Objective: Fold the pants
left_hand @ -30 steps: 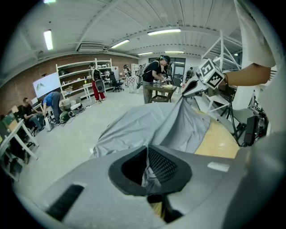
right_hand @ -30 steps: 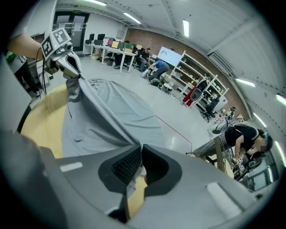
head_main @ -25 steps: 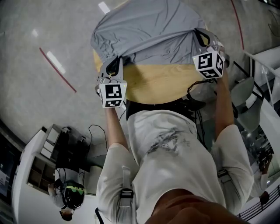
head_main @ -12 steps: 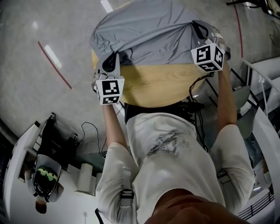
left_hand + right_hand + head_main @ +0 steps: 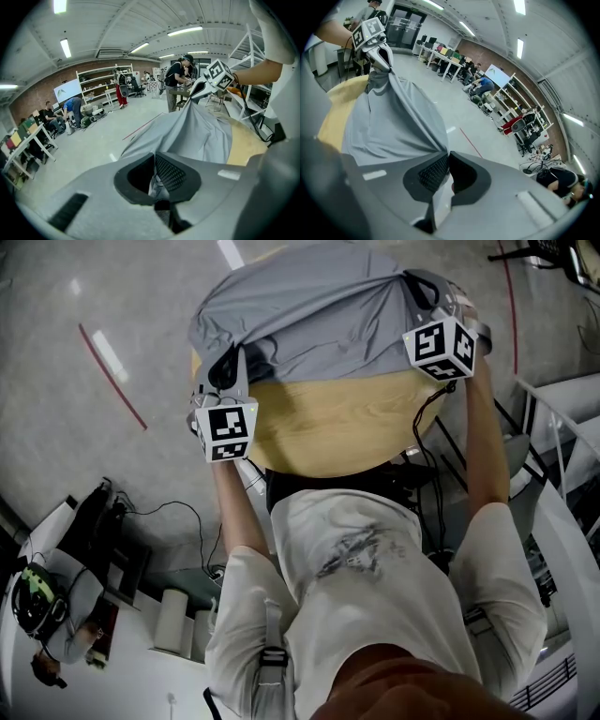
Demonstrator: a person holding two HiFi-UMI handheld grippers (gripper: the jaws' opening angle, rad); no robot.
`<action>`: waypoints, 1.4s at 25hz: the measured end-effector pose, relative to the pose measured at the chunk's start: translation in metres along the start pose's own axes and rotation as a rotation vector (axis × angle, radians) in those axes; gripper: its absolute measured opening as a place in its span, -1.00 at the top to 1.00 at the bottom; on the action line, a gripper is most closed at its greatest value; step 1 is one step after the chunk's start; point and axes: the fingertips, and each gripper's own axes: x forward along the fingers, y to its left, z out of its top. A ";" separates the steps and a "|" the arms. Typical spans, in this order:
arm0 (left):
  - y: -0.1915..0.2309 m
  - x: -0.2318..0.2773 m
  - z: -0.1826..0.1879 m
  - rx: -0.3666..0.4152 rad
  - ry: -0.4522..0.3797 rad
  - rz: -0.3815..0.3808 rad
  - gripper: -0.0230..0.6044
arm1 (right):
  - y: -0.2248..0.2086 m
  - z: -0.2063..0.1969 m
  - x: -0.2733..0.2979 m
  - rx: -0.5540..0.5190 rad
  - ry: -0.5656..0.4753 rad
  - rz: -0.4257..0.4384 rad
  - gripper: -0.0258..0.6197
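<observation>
Since each gripper clamps a separate point on the near cloth edge, the pants [image 5: 319,315] span between them as 1 stretched sheet. Left gripper [image 5: 229,369]: jaws clenched on grey fabric at the left edge of the counter [image 5: 337,427]. Right gripper [image 5: 419,289]: jaws clenched on fabric at the right edge. The garment covers the far half of the counter and spills over its far edge. Holding 2 well-spaced points probably keeps the coming fold line straight.

Probably a lab hall: brick wall [image 5: 33,96], shelving [image 5: 101,83], desks [image 5: 21,143] with seated people [image 5: 48,115].
</observation>
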 end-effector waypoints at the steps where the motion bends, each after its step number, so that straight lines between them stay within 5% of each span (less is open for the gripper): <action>1: 0.004 0.001 0.000 -0.002 -0.001 0.006 0.85 | -0.001 0.003 0.004 -0.004 -0.002 0.001 0.85; 35: 0.066 0.075 0.003 -0.075 0.038 0.135 0.85 | -0.036 0.026 0.114 -0.169 0.001 0.001 0.83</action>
